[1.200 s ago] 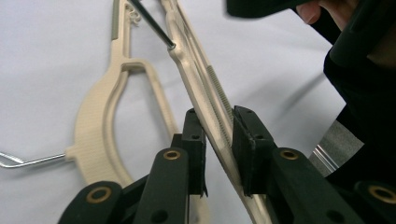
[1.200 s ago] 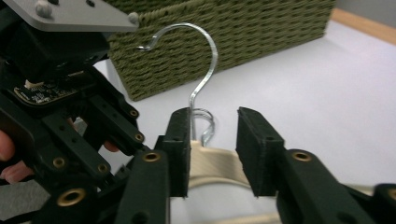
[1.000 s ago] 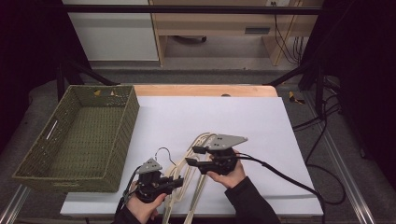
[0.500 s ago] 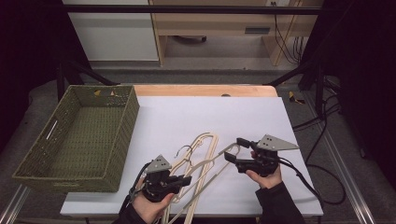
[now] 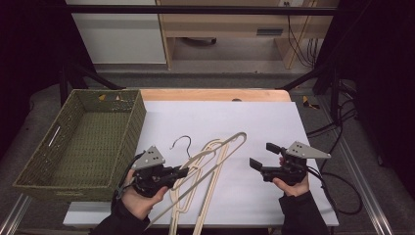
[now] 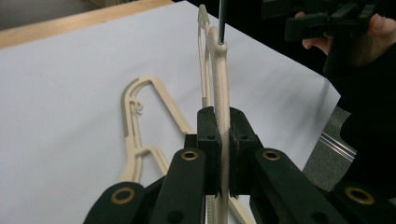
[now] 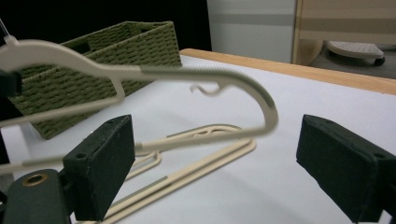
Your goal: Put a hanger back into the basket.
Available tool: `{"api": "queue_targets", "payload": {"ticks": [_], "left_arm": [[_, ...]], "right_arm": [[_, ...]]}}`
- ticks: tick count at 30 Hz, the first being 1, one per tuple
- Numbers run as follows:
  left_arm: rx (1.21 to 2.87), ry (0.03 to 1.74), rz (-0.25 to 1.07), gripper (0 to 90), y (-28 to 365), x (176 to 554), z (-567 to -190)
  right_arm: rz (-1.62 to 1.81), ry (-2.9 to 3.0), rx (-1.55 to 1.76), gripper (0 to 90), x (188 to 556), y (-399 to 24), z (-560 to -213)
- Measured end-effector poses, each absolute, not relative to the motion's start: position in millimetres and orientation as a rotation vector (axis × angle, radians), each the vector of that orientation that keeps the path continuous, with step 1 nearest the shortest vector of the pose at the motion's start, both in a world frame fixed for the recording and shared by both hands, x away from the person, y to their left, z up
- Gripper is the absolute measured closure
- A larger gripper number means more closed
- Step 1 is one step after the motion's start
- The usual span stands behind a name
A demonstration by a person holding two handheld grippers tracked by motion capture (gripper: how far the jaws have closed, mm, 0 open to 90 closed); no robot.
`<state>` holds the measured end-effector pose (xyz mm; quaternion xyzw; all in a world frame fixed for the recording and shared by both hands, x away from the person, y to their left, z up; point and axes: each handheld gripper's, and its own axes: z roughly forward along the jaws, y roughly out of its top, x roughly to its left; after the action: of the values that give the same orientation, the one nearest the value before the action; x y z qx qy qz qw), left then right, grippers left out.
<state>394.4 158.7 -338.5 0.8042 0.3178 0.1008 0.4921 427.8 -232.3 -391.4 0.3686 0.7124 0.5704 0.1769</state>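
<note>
My left gripper (image 5: 182, 172) (image 6: 223, 117) is shut on the cream shoulder of a plastic hanger (image 5: 226, 145) (image 6: 219, 70), which has a dark metal hook (image 5: 182, 142) and tilts up off the white table. More cream hangers (image 5: 193, 215) (image 6: 135, 135) lie flat under it. My right gripper (image 5: 263, 155) (image 7: 219, 158) stands to the right, apart from the hangers. Its jaws have just been opening and now stand wide with nothing between the pads. From the right gripper view, the raised hanger (image 7: 187, 74) hangs ahead.
A green woven basket (image 5: 63, 188) (image 7: 102, 65) stands at the table's left side. The white sheet (image 5: 220, 117) covers the table up to a wooden back edge (image 5: 215, 94). Cables (image 5: 342, 191) trail off the right side.
My right gripper has let go of the hangers, swung away to the right and opened its jaws. My left gripper has closed on one hanger and raised it.
</note>
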Motion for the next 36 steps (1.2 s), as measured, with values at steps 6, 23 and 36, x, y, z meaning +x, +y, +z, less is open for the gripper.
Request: {"api": "queue_targets", "payload": {"ticks": [6,23,36], "left_arm": [[1.939,0.729,0.268,85.5,174,405,-318],[1.923,0.705,0.376,85.6,235,447,-268],[1.894,0.766,0.432,85.6,298,472,-261]], "right_arm": [[1.600,1.983,1.088,10.4,430,-241,-394],[1.551,1.971,1.117,7.1,432,-242,-396],[1.533,1.968,1.121,5.7,433,-242,-397]]}}
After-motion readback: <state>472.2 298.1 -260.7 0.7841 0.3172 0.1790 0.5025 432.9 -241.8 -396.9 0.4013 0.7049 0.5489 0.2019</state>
